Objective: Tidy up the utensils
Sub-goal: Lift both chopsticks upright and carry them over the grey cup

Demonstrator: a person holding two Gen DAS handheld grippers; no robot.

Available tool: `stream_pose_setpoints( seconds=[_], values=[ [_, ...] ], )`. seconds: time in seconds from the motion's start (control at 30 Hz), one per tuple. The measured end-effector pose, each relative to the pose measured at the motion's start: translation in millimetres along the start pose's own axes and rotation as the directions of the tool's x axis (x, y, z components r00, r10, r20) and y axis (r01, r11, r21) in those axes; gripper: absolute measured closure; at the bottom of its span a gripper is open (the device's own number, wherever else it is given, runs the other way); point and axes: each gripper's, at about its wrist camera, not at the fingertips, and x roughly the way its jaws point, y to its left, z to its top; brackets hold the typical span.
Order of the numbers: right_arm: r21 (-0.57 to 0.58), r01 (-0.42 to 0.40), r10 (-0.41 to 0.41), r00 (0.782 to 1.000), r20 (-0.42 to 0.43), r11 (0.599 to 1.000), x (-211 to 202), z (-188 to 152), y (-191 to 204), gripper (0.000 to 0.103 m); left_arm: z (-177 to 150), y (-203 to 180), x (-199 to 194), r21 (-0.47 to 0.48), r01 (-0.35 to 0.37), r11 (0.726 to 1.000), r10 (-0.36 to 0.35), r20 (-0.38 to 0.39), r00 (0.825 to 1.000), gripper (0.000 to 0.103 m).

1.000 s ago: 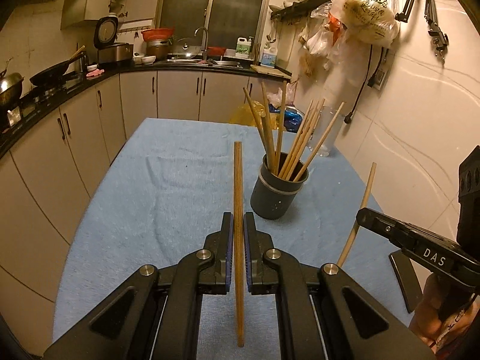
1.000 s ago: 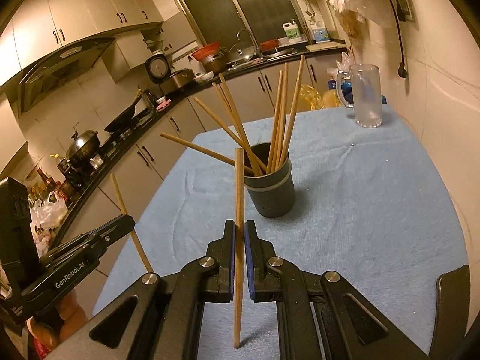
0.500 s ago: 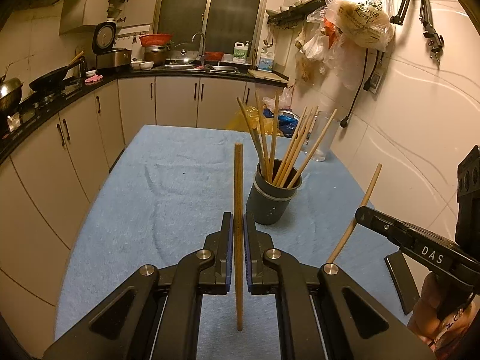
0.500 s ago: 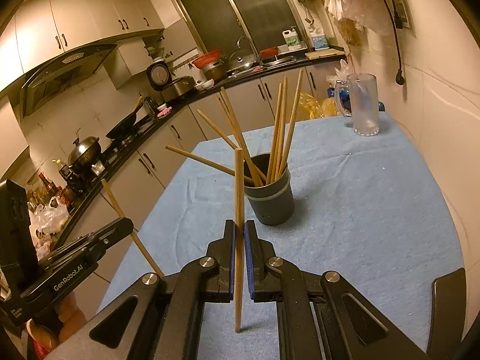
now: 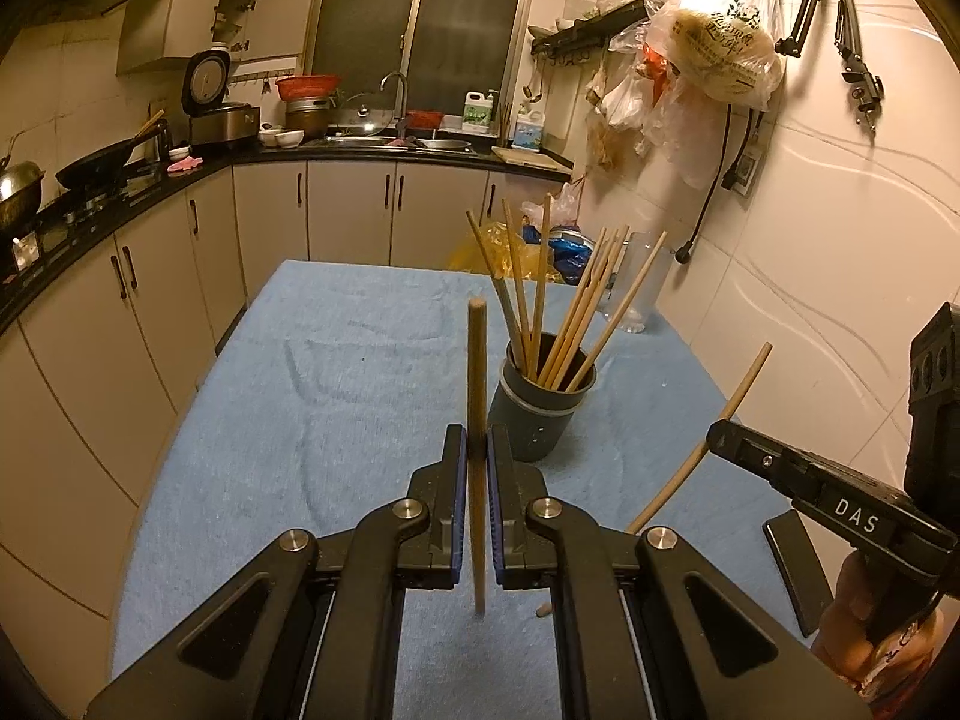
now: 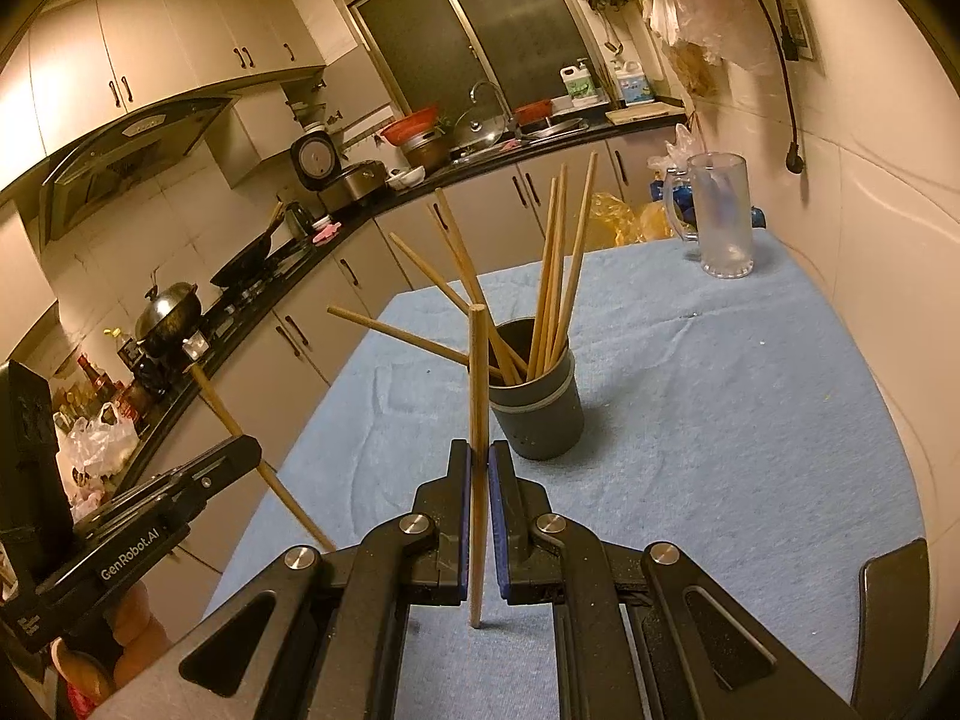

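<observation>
A dark grey cup [image 5: 539, 414] [image 6: 537, 405] holds several wooden chopsticks and stands mid-table on the blue cloth. My left gripper [image 5: 476, 450] is shut on one upright chopstick [image 5: 476, 384], held above the cloth just near-left of the cup. My right gripper [image 6: 479, 456] is shut on another upright chopstick [image 6: 478, 384], also near-left of the cup in its view. Each gripper shows in the other's view: the right one [image 5: 798, 474] with its chopstick [image 5: 708, 438], the left one [image 6: 180, 492] with its chopstick [image 6: 252, 450].
A blue cloth [image 5: 360, 360] [image 6: 720, 390] covers the table. A frosted glass mug [image 6: 720, 216] stands at the far right corner by the tiled wall. Kitchen cabinets and a counter with pans run along the left and the back.
Both grippers have risen and pulled back a little from the cup, each still holding its chopstick. The cup looks smaller and farther in both views.
</observation>
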Motion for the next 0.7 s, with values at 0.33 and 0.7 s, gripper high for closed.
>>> stream_pose_setpoints(
  seconds=[0.33,0.7],
  values=[
    [0.003,0.005,-0.005,1.000,0.021,1.000,-7.0,6.1,-1.5,0.096,6.3,-2.8,-1.9,0.008,0.004,1.000,-0.004,0.011,1.000,0.097],
    [0.016,0.012,-0.012,0.999,0.049,1.000,-17.5,13.9,-8.7,0.096,9.5,-10.4,-5.3,0.030,0.015,0.999,-0.016,0.020,1.000,0.097]
  ],
)
